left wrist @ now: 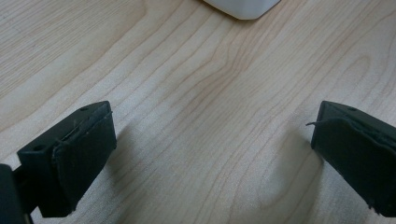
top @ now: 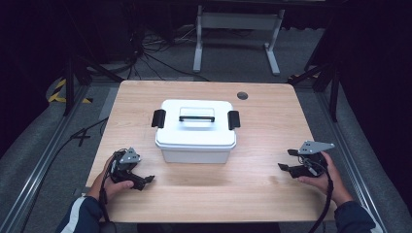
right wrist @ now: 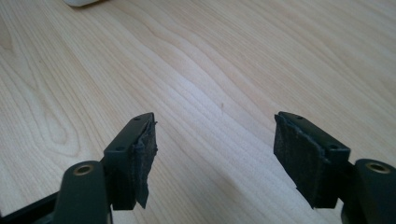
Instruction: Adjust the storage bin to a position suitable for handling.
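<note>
A white lidded box sits near the middle of the wooden table, slightly toward the far side, its lid shut, with 1 black latch at the left end, another latch at the right end, and a dark handle lying flat in the lid's recess. Nearer the person, the left gripper rests low over the tabletop just in front of the box's left corner, held in the left hand; its 2 jaws stand wide apart with bare wood between them, and a rounded corner of the box shows at the top of the left gripper view. The right gripper is held by the right hand well to the right of the box, pointing toward it; its jaws are parted, nothing between them, the pads over bare wood. A small round dark grommet lies beyond the box by the table's far edge.
</note>
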### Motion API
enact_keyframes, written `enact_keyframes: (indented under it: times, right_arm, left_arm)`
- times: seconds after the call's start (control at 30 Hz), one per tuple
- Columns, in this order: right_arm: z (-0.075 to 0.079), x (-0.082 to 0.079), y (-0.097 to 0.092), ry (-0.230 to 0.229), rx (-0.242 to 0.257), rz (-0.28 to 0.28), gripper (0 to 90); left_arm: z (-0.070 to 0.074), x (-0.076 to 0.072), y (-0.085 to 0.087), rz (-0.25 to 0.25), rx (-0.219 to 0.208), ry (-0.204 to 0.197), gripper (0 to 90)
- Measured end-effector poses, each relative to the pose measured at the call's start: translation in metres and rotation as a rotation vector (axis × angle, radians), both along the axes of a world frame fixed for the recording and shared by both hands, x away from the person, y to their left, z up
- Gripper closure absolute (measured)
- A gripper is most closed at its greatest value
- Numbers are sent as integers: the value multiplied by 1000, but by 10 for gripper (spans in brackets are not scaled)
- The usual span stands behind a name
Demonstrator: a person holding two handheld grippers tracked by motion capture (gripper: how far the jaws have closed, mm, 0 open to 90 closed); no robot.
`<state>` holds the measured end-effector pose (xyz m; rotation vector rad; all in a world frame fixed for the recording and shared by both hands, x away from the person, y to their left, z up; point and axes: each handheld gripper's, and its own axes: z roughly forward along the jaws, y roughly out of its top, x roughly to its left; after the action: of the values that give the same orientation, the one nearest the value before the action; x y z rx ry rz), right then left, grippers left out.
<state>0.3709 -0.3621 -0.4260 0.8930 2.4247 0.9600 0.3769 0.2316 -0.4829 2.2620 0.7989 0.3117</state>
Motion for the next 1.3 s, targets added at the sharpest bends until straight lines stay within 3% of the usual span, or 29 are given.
enact_keyframes:
  times: [0.5,0.7,1.0,1.3]
  right_arm:
    - [32,6,15,-35,-33,55,336]
    - [59,13,26,-66,-31,84,337]
    - [104,21,52,-132,-66,125,354]
    - [130,31,79,-152,-108,186,365]
  left_arm:
    - [0,0,0,0,-2,-1,5]
    - [0,0,0,1,-2,-1,4]
    - [0,0,0,1,-2,-1,4]
    - [0,0,0,2,-2,0,4]
